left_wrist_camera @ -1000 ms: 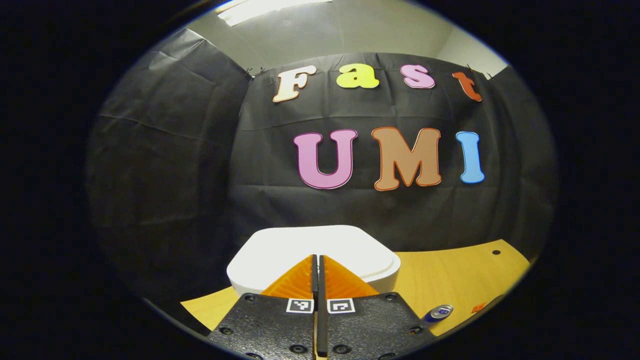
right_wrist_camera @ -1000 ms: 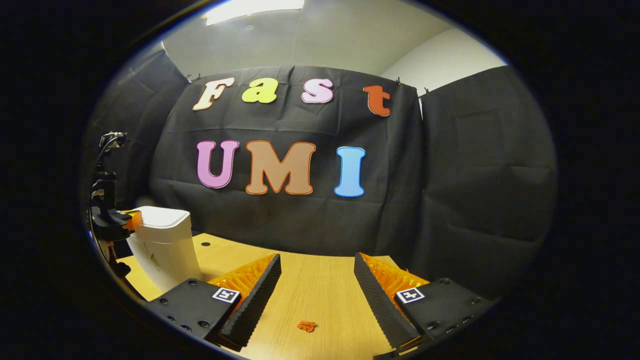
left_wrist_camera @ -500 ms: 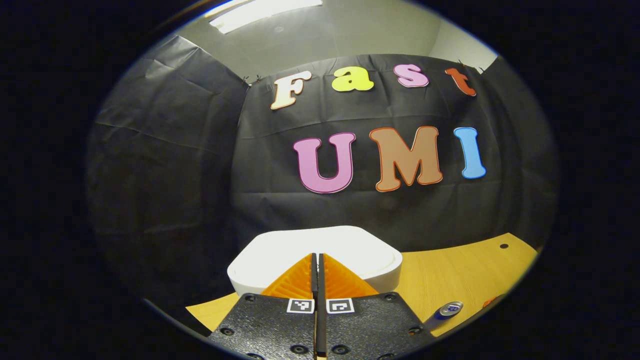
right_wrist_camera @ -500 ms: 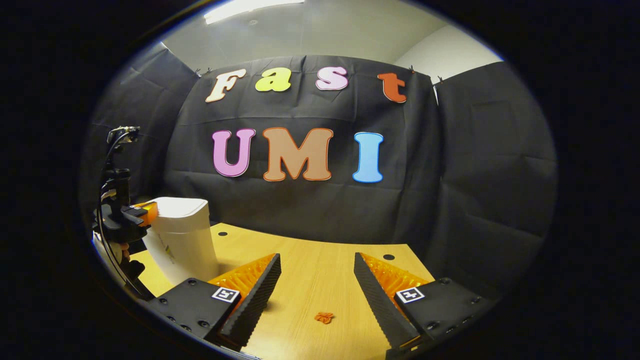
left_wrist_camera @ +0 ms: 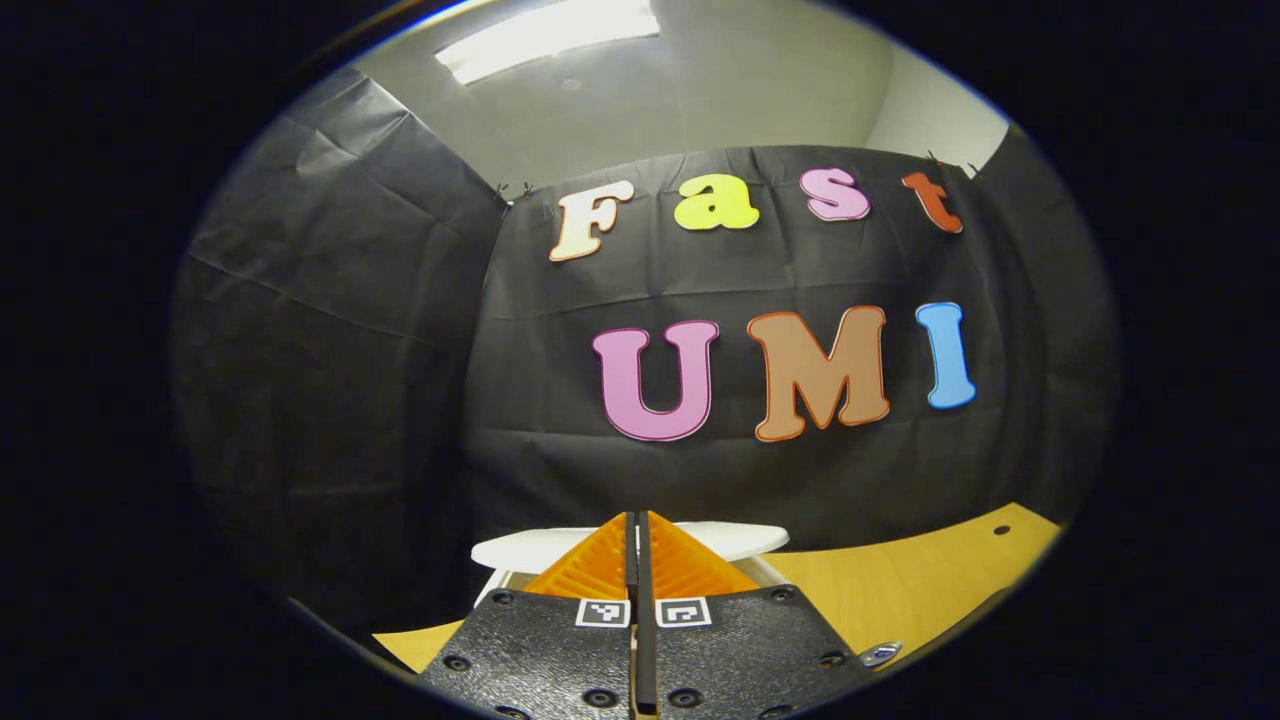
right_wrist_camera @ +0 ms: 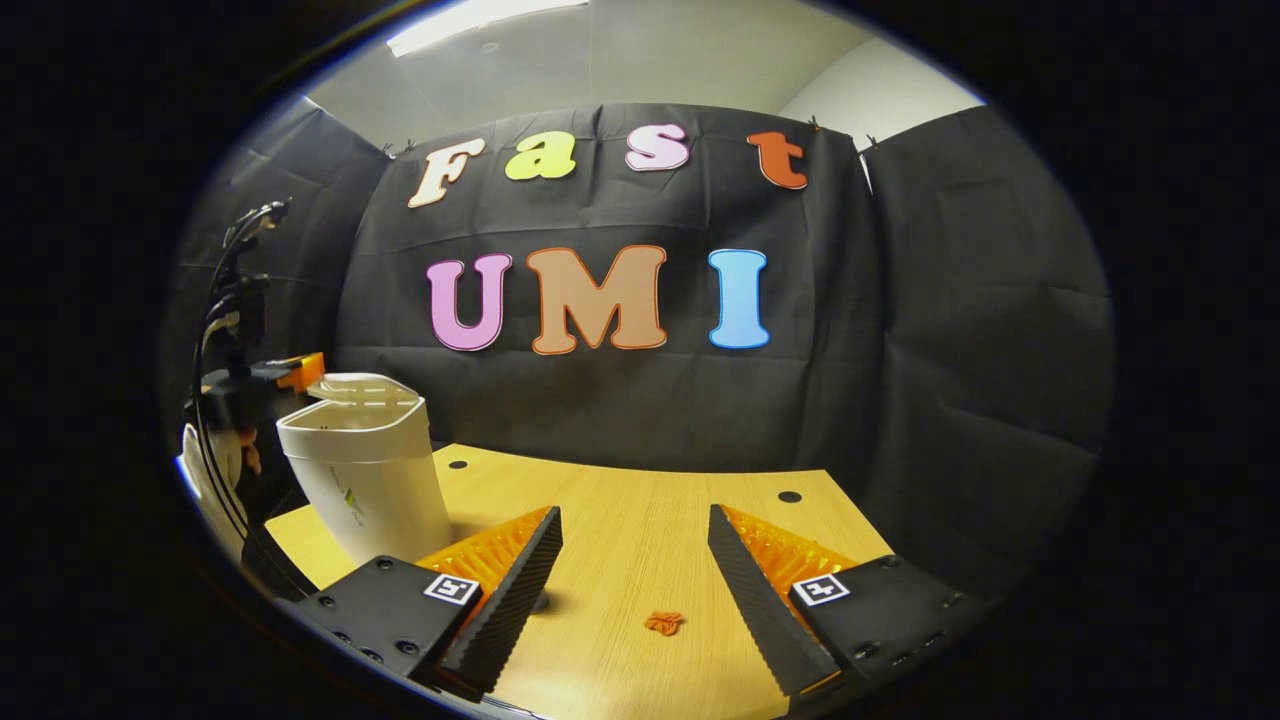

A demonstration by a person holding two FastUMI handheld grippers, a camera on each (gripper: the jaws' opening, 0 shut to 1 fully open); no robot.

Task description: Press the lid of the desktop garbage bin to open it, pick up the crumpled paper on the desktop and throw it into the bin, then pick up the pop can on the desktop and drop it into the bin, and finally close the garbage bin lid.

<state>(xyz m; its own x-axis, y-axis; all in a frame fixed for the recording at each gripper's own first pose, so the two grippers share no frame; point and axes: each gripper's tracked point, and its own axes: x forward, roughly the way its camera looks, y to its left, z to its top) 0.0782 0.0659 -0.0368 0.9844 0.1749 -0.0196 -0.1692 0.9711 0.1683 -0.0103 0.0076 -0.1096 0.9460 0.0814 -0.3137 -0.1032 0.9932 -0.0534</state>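
Observation:
The white desktop bin (right_wrist_camera: 365,480) stands at the table's left. Its lid (right_wrist_camera: 358,387) is lifted ajar above the rim. In the left gripper view the lid (left_wrist_camera: 725,540) shows edge-on just beyond my left gripper (left_wrist_camera: 637,517), which is shut with nothing between its fingers. From the right gripper view, that left gripper (right_wrist_camera: 303,371) hovers by the lid's near edge, held by a hand. A small orange crumpled paper (right_wrist_camera: 663,622) lies on the table between the open fingers of my right gripper (right_wrist_camera: 634,515), below them. The pop can (left_wrist_camera: 881,655) lies at the lower right.
The wooden table (right_wrist_camera: 620,500) has small round holes near its back edge. Black cloth walls close in behind and on both sides. Cables (right_wrist_camera: 225,290) hang by the left hand's gripper.
The bin lid has sprung up from flat to ajar. My left gripper has lifted off the lid. The right gripper has shifted slightly, and the paper now sits a little farther right between its fingers.

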